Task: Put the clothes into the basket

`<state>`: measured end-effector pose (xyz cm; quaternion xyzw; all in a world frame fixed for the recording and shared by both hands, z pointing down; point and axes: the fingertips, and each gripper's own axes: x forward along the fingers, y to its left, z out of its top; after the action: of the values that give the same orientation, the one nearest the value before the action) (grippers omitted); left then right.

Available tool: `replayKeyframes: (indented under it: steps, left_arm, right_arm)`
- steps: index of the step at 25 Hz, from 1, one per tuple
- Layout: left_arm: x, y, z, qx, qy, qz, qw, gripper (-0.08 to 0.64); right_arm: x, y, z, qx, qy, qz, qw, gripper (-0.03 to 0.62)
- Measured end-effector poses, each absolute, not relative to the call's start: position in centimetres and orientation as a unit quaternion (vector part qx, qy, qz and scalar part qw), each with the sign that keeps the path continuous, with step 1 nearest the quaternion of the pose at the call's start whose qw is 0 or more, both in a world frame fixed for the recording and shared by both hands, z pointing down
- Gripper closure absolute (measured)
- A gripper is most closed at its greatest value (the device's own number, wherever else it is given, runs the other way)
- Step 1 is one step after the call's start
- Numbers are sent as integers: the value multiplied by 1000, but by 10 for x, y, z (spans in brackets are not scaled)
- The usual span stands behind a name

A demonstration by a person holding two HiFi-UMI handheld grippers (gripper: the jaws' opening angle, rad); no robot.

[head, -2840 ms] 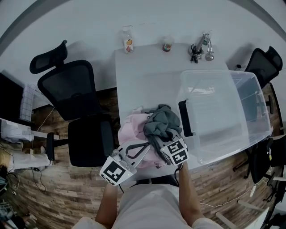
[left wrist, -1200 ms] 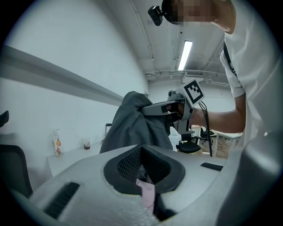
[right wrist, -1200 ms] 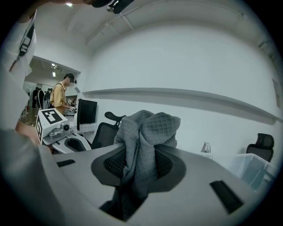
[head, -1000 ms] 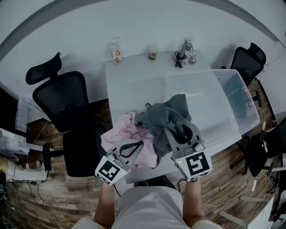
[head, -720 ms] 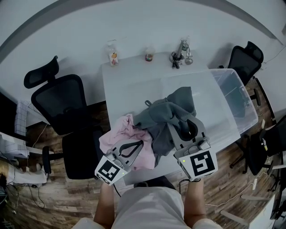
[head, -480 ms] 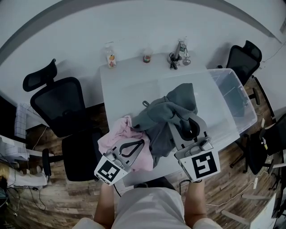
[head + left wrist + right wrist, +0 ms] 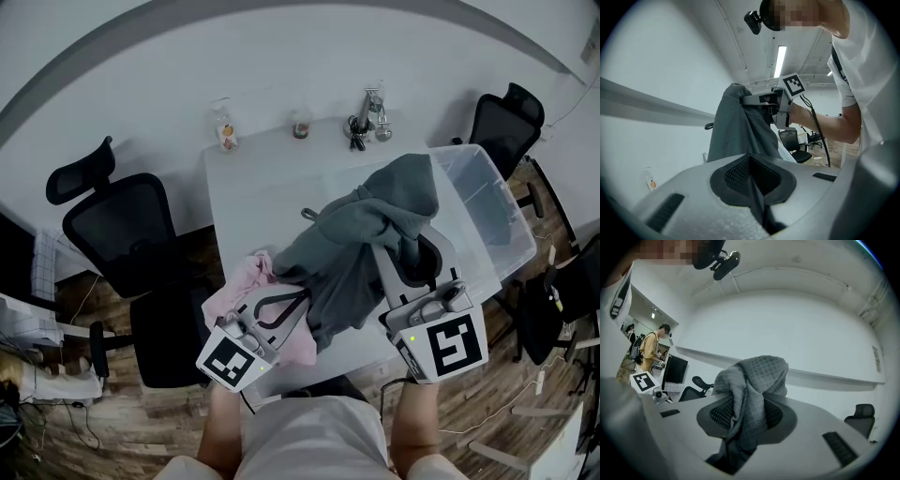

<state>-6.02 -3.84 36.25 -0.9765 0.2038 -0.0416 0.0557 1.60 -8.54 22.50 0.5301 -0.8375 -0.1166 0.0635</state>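
Note:
A grey quilted garment (image 7: 361, 234) hangs in the air over the white table (image 7: 253, 192), pinched near its top by my right gripper (image 7: 412, 246). In the right gripper view the cloth (image 7: 752, 390) fills the gap between the pads of that gripper (image 7: 747, 406). My left gripper (image 7: 298, 302) is lower and to the left, its tips under the grey hem and over a pink garment (image 7: 234, 295) lying at the table's near-left edge. In the left gripper view its jaws (image 7: 751, 166) are pressed together, with no cloth showing between them. The grey garment (image 7: 733, 129) hangs just beyond. The clear plastic basket (image 7: 525, 234) stands at the right.
A small bottle (image 7: 223, 127), a cup (image 7: 301, 124) and keys with metal items (image 7: 367, 117) line the table's far edge. Black office chairs stand at the left (image 7: 122, 234) and far right (image 7: 502, 122). A person (image 7: 649, 350) and a monitor (image 7: 675, 371) are behind.
The right gripper has lifted the grey garment higher and further right, toward the basket. The left gripper has risen with it; the pink garment stays on the table.

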Motion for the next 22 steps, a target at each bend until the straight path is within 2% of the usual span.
replayKeyframes:
  steps: [22]
  left_arm:
    - [6, -49, 303, -981, 134, -25, 138, 560]
  right_arm:
    - [112, -93, 100, 601, -777, -188, 5, 488]
